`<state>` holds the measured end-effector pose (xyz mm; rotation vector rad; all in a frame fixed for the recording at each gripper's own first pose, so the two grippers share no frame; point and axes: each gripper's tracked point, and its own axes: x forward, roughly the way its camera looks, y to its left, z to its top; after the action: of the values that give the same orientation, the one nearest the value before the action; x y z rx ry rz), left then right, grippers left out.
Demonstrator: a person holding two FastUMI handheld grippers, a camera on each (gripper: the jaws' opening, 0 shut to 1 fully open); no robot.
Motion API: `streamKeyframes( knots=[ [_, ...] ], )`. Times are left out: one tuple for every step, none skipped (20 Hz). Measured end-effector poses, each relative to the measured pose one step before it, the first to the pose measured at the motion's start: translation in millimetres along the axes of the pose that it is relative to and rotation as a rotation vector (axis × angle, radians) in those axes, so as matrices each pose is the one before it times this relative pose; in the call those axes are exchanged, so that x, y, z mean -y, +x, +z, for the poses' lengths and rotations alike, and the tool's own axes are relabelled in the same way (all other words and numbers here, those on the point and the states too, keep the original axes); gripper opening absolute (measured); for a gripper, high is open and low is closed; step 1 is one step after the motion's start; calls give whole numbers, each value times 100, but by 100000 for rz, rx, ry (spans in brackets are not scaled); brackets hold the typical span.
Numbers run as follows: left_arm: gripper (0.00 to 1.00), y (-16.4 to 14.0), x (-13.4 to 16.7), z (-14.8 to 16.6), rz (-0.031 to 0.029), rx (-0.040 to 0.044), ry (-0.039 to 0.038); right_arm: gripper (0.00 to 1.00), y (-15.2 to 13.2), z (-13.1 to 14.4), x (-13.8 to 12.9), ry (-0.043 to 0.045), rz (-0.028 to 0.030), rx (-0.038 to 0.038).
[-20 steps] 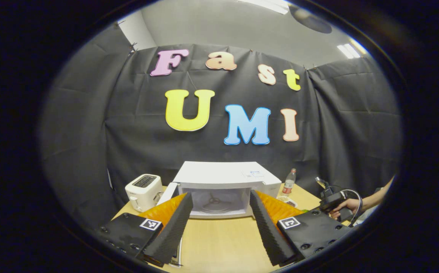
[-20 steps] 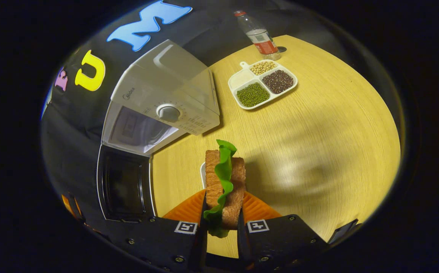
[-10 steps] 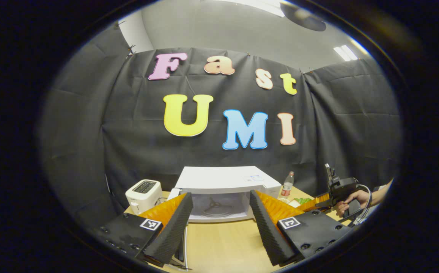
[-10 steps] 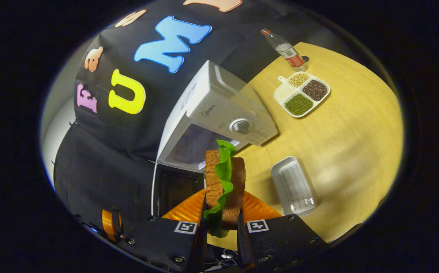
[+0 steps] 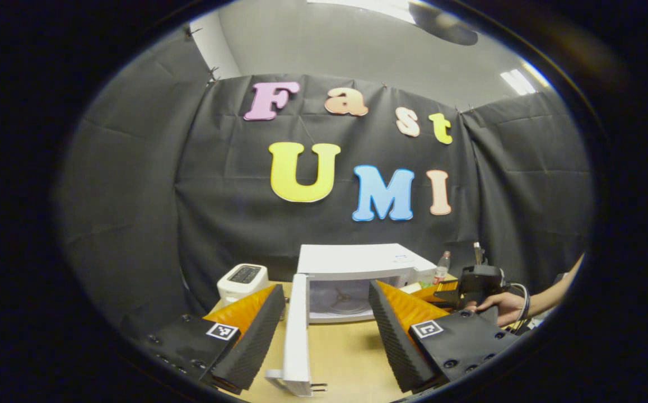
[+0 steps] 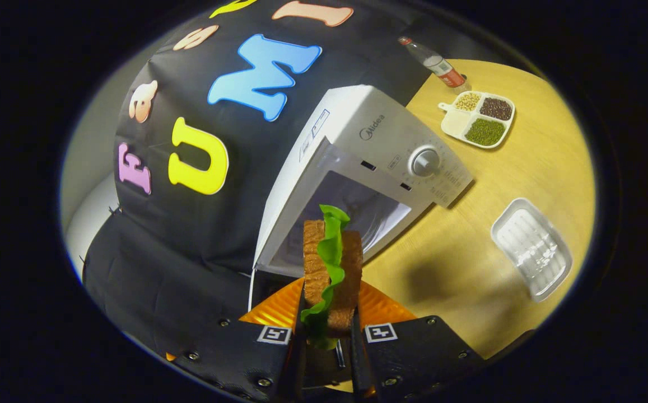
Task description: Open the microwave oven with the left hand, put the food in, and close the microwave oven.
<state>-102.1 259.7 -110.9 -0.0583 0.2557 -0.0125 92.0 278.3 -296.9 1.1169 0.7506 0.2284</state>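
The white microwave point(image 5: 357, 262) stands on the wooden table with its door point(image 5: 298, 330) swung wide, seen edge-on, and the turntable point(image 5: 347, 298) visible inside. My left gripper point(image 5: 324, 324) is open and holds nothing; the door's edge sits between its fingers, nearer the left one. A sandwich point(image 6: 332, 268) of brown bread and green lettuce stands upright in my right gripper point(image 6: 328, 330), which is shut on it. It hangs just in front of the microwave's point(image 6: 368, 162) open cavity point(image 6: 352, 215). The right gripper point(image 5: 478, 284), held by a hand point(image 5: 504, 307), also appears right of the microwave.
A white toaster point(image 5: 242, 280) stands left of the microwave. A bottle point(image 6: 438, 60) and a divided tray of beans point(image 6: 478, 117) sit at the far side of the table point(image 6: 469, 252). An empty clear tray point(image 6: 531, 247) lies to the right.
My right gripper has carried the sandwich away from the clear tray and up to the microwave's opening. My left gripper has shifted, so the open door now shows edge-on between its fingers.
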Motion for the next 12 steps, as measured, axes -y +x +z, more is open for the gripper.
streamKeyframes(
  knots=[
    [96, -611, -1169, -24, 1817, -119, -575, 33, 1632, -243, -373, 5277, 1373, 4030],
    [96, -821, -1060, 199, 1739, 403, -770, 34, 1698, -8, -334, 4252, 213, 4253],
    [96, -713, -1230, 61, 1950, 503, -609, 33, 1410, -88, 285, 3314, -919, 3678],
    [96, -630, -1215, 167, 2209, 58, -457, 33, 1846, -193, 175, 2906, -855, 3061],
    [96, -399, -1080, -65, 2117, 230, -433, 34, 1515, -447, 250, 3948, -59, 1556],
    [96, -448, -1159, -60, 2247, -72, -1329, 33, 1830, -474, 107, 5996, 611, 2455],
    [96, -345, -1112, -278, 2328, -95, -2192, 34, 1302, -187, 105, 5595, -288, 2752],
    [96, -93, -789, -114, 1646, -380, -1606, 34, 1430, 100, 253, 4433, -801, 3529],
    [97, -101, -991, -378, 2059, -599, -1369, 33, 1353, 259, 281, 2481, -683, 4027],
    [96, -33, -713, -228, 1650, -283, -628, 34, 1308, 263, 364, 2850, -1490, 3777],
    [97, -109, -571, -426, 1497, -421, -534, 34, 1151, -76, 187, 2500, -454, 2463],
    [96, -85, -642, -404, 1616, -1127, -504, 33, 1161, -205, 43, 2780, 188, 1907]
  ],
)
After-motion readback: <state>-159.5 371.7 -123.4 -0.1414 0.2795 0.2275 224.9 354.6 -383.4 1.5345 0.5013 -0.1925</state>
